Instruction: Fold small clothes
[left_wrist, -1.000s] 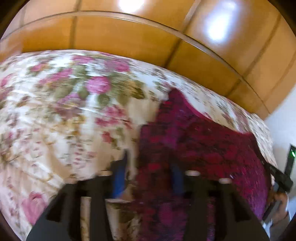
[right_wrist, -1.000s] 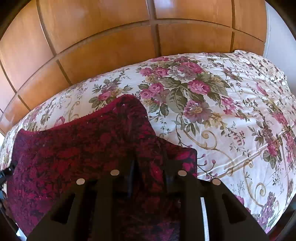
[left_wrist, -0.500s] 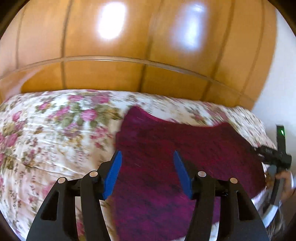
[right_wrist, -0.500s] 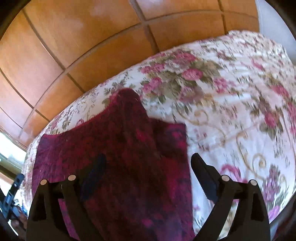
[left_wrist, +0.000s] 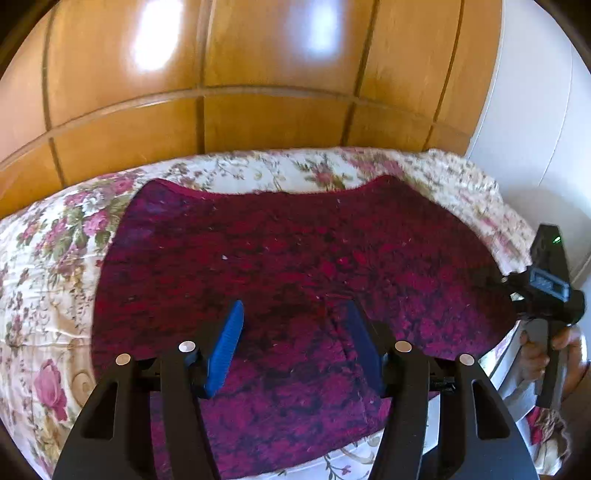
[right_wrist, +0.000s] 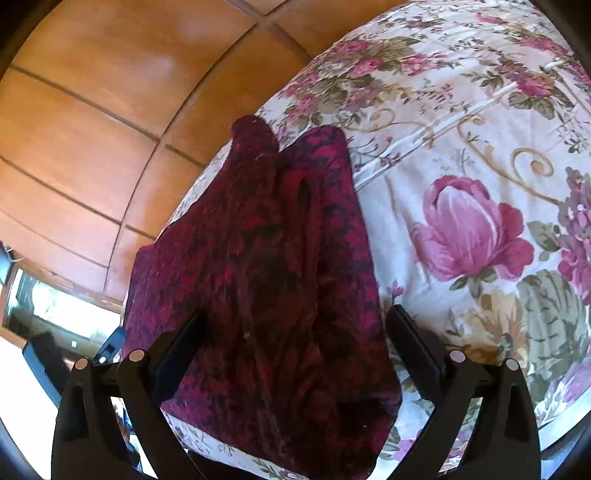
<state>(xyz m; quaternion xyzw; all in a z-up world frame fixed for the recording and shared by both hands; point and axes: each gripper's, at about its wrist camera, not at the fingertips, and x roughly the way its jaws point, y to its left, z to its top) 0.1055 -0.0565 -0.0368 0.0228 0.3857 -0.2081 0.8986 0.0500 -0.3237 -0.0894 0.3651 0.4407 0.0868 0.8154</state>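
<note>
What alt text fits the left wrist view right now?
A dark red knitted garment lies spread on a floral bedspread, with the open left gripper above its near edge. The right gripper shows at far right, wooden panels behind.

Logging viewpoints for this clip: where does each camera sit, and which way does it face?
Left wrist: on the left tool, open, looking across the garment toward the wood wall; right tool and hand show at the right edge.
Right wrist: on the right tool, open, looking along the garment on the bedspread.
Shared: garment, bedspread, wall.
</note>
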